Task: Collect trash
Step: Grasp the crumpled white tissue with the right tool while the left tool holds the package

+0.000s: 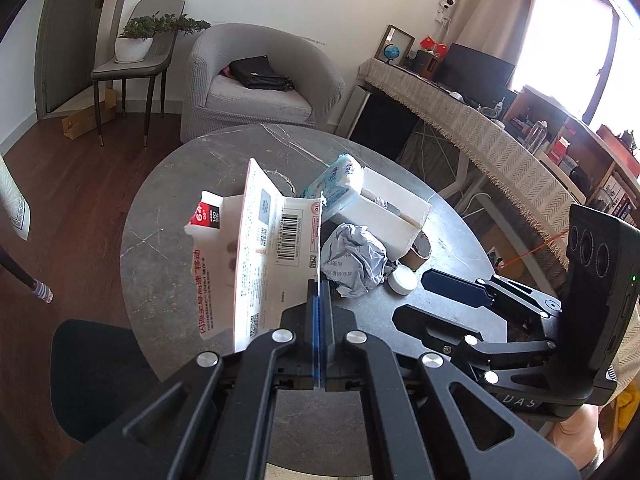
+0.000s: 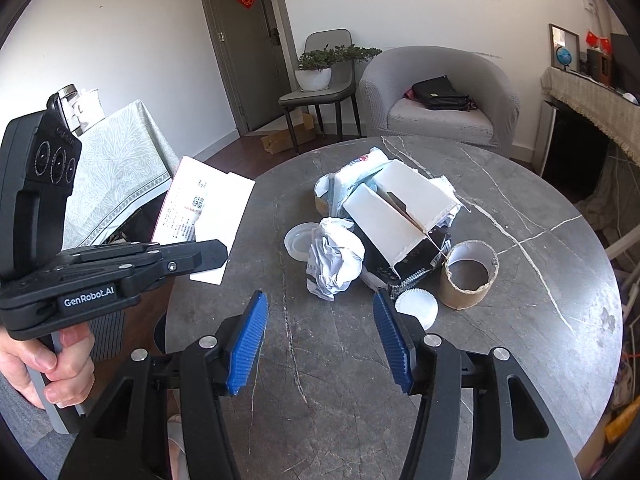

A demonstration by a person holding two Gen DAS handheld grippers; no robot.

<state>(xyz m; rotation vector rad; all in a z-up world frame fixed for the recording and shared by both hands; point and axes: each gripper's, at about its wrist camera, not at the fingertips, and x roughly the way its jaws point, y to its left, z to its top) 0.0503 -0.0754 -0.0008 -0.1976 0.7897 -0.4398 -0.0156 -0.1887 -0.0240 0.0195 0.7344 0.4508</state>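
A round grey marble table (image 2: 520, 280) carries a heap of rubbish at its middle. A white foam box (image 2: 400, 208) lies tipped over, with a pale blue tissue pack (image 1: 340, 184) wedged at its far side and something black under it that I cannot make out. Just beside the box on the near side sits a crumpled paper ball (image 2: 334, 256), with a clear plastic lid (image 2: 296, 240) half hidden to its left. To the right stands a cardboard tape core (image 2: 470, 276), upright, and a small white fluted cap (image 2: 418, 306) lies touching its near left.

The right gripper (image 2: 322, 344) hovers over the near table with its blue pads wide apart and nothing between them; the paper ball is just beyond them.

The left gripper (image 1: 319, 300) is pinched tight on the edge of a flattened white carton (image 1: 260, 256), held above the table's left edge. The carton bears red Chinese lettering, a barcode and a red corner panel; much of its small print is unreadable.

Beyond the table stand a grey armchair (image 2: 440, 92) holding a black bag (image 2: 438, 94) and a chair with a potted plant (image 2: 320, 68).
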